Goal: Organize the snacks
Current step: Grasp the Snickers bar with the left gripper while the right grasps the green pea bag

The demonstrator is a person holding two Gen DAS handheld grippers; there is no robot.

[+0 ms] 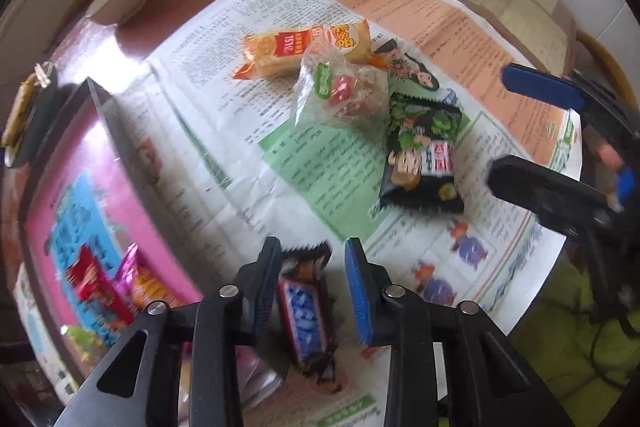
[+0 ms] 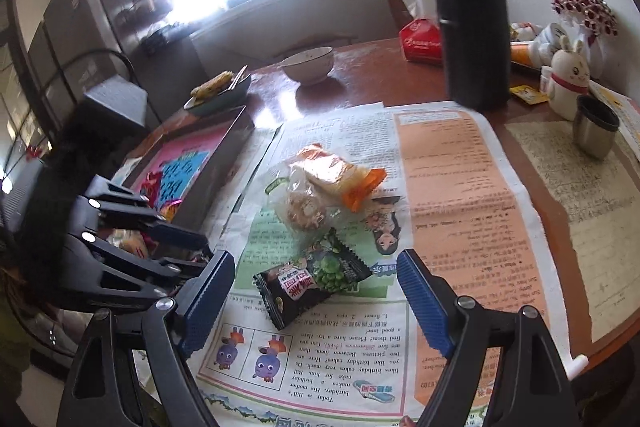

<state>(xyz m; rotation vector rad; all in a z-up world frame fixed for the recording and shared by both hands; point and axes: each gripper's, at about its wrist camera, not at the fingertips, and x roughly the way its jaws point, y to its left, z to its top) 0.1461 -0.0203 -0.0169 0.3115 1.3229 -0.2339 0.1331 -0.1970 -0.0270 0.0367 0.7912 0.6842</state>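
In the left wrist view my left gripper [image 1: 313, 263] stands around a Snickers bar [image 1: 306, 311]; the left finger touches it, the right finger stands a little off, so the jaws are open. A black pea snack packet [image 1: 424, 155], a clear bag of sweets [image 1: 344, 95] and an orange cracker pack [image 1: 304, 47] lie on the newspaper [image 1: 240, 131]. A pink-lined box [image 1: 80, 211] at the left holds several snacks. My right gripper [image 2: 316, 271] is open and empty just above the black packet [image 2: 312, 277]. It also shows in the left view [image 1: 496, 125].
A black flask [image 2: 468, 7], a steel cup [image 2: 594, 127], a rabbit figurine [image 2: 570, 83], a red tissue pack [image 2: 420, 39], a white bowl [image 2: 310, 65] and a dish of food [image 2: 218, 91] stand on the far part of the wooden table [image 2: 360, 75].
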